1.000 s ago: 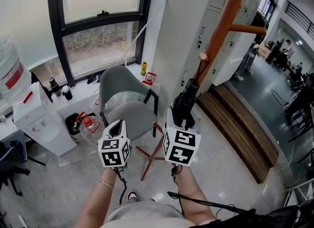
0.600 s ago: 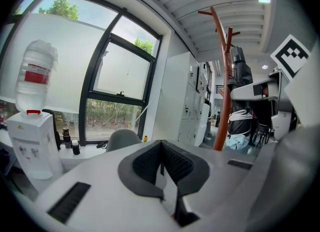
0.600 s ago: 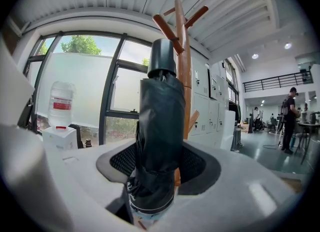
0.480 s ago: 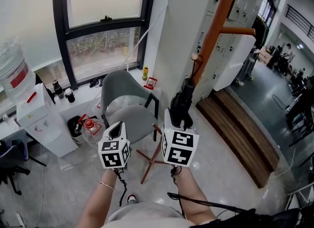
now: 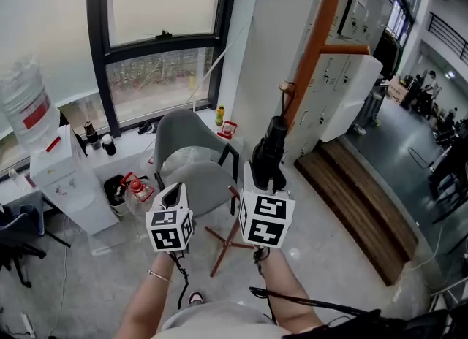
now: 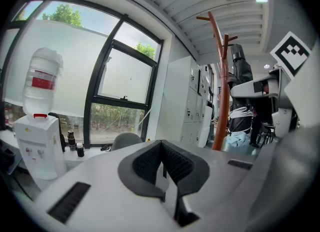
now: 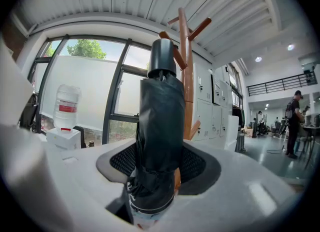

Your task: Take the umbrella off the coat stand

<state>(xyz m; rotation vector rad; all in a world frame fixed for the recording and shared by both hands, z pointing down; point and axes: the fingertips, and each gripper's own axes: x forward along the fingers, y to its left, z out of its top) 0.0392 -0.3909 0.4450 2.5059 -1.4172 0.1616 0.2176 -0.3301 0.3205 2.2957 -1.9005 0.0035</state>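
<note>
Right hand-held gripper (image 7: 157, 168): clamped on umbrella (image 7: 159, 111) beside coat stand (image 7: 185, 61), upright, likely to lift it clear of the peg (image 5: 285, 87) | left hand-held gripper (image 6: 163, 168): closed, empty.

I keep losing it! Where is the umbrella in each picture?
Head view: umbrella in the middle, upright.
Left gripper view: umbrella at the right, just past the coat stand.
Right gripper view: umbrella dead centre, up close.
Shared landmark: the orange coat stand.
</note>
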